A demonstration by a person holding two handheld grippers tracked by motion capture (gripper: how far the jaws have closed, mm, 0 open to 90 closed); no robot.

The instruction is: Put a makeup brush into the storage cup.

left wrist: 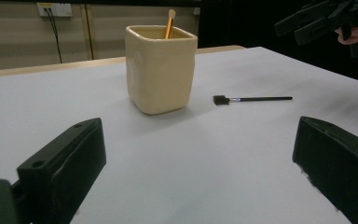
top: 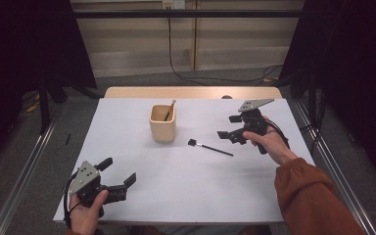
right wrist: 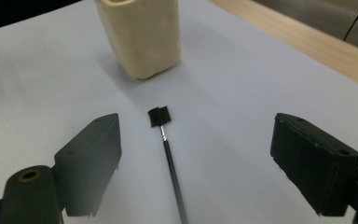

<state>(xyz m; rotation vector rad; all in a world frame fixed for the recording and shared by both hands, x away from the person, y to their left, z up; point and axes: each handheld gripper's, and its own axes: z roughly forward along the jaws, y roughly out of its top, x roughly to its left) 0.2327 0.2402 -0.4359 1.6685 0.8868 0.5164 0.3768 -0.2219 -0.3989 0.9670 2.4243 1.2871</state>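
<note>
— So where's the black brush [top: 210,147]?
— Flat on the white desk [top: 176,186], just right of the cream cup [top: 163,123], untouched. In the right gripper view it lies between the jaws, which stand wide apart above it.
— Count?
— One brush on the desk, one orange-handled brush [top: 169,110] leaning in the single cup.
— Hands?
— Right gripper [top: 231,126] hovers just beyond the brush's handle end; left gripper [top: 119,173] waits near the desk's front-left edge, jaws apart, holding nothing.
</note>
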